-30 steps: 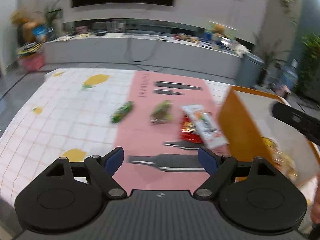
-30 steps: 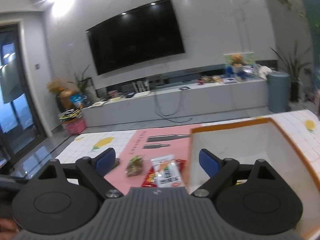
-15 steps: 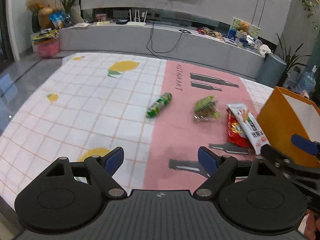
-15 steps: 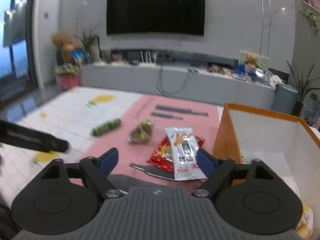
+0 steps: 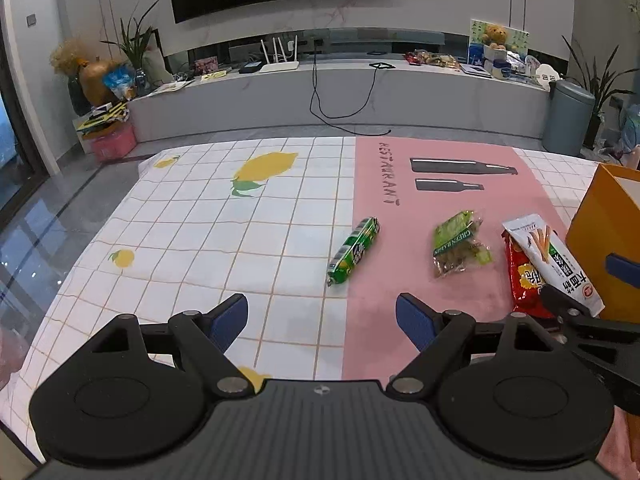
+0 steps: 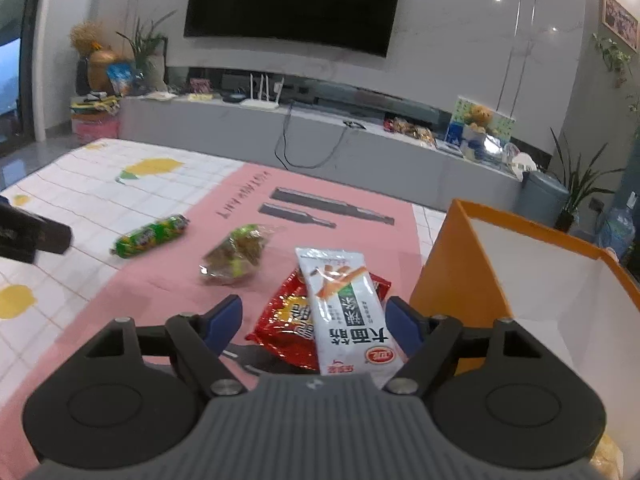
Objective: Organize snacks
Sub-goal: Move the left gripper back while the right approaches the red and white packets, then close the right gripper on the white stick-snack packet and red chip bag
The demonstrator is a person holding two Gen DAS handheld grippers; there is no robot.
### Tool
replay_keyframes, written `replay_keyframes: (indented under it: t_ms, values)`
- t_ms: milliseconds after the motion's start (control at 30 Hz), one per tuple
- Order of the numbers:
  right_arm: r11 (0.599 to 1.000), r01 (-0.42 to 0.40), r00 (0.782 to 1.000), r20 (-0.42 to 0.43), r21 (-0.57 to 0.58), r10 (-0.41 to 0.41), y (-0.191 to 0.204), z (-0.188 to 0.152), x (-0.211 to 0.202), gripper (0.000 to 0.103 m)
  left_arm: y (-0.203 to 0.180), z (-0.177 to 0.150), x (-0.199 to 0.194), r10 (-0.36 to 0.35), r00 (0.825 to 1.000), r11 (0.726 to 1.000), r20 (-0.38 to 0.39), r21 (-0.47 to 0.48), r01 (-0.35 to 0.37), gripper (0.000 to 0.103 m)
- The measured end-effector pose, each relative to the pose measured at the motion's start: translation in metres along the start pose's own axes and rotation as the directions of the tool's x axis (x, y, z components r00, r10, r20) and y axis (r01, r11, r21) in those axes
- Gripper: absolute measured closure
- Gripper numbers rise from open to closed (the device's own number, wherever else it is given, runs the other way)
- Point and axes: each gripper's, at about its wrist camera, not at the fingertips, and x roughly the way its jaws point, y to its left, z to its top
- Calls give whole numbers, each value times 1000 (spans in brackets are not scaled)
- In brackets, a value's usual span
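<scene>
From the left wrist camera, the left gripper [image 5: 320,320] hung wide open over the tablecloth [image 5: 192,240] with nothing in it. The green roll [image 5: 354,250] lay ahead of it, its long side slanting up to the right. The white packet [image 5: 554,260] lay on the red packet [image 5: 524,280], beside the orange box [image 5: 600,240].

From the right wrist camera, the right gripper [image 6: 313,322] was closing, with the white packet [image 6: 348,308] between its blue pads, not yet squeezed. The packet's long side pointed away from the camera.
</scene>
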Motion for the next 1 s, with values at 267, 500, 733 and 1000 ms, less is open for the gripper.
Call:
replay_keyframes:
  t_ms: [267,500,733,1000]
  values:
    - [999,37,999,-41,25,-36,-2,3,39,33,1,-3,2,-21,1000,1000,-21,3,21,5]
    - [989,-48,998,-45,140,54,-16,7,59,28,14,0,2,-41,999,997,-30,-65,39,5]
    - [991,-36,999,-16,130,39,-8,8,68,18,26,1,-1,-58,998,992,-31,-118,54,5]
    - [998,15,999,-35,68,-13,-2,7,83,27,28,1,1,-96,994,985,-43,-145,89,5]
